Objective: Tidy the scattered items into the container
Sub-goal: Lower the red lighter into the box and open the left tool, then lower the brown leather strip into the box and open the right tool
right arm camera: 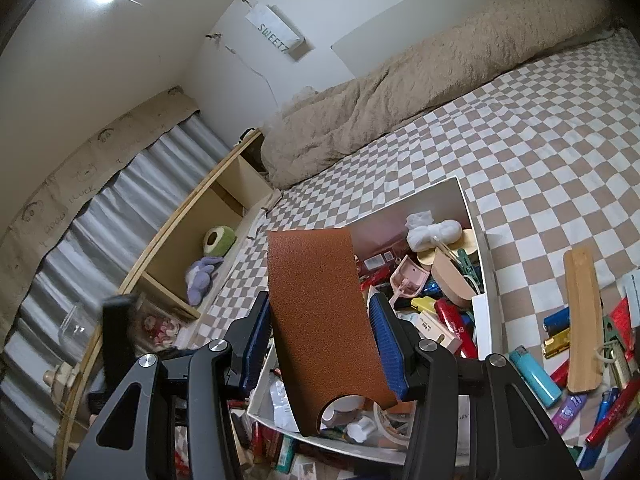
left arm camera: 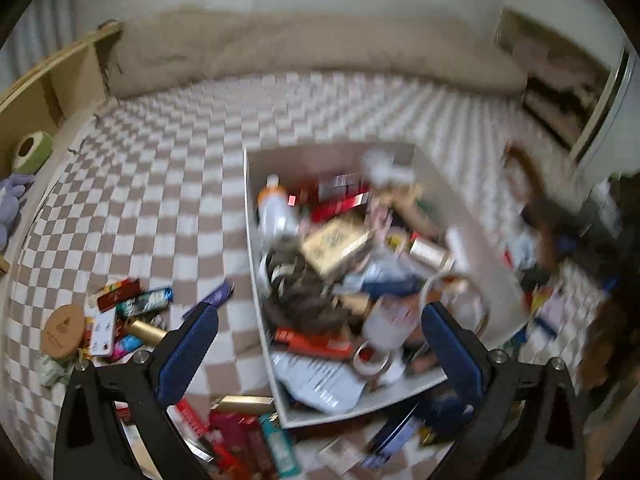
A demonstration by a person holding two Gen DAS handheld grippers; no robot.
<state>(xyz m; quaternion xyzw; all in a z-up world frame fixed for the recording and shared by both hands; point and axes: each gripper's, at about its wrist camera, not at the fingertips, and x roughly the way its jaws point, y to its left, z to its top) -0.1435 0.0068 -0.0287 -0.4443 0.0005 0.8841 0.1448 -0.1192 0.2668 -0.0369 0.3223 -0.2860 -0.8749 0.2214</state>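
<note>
The white container (right arm camera: 486, 312) sits on the checkered bed (right arm camera: 520, 140), crammed with clutter; the left wrist view is motion-blurred, so its contents there are hard to make out. Over it, the right gripper (right arm camera: 320, 340) has its fingers closed on a brown textured sheet (right arm camera: 320, 312), which hides part of the box. The left gripper (left arm camera: 316, 356) fingers stand wide apart, empty. A wall sign reads "SWEET" (right arm camera: 274, 34), cut off.

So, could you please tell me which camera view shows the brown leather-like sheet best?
The right wrist view: the brown leather-like sheet stands sharp and central, clamped in the right hand-held gripper above the white box. The left wrist view is motion-blurred; only a brownish smear shows at its right edge, and I cannot tell whether that is the sheet.
</note>
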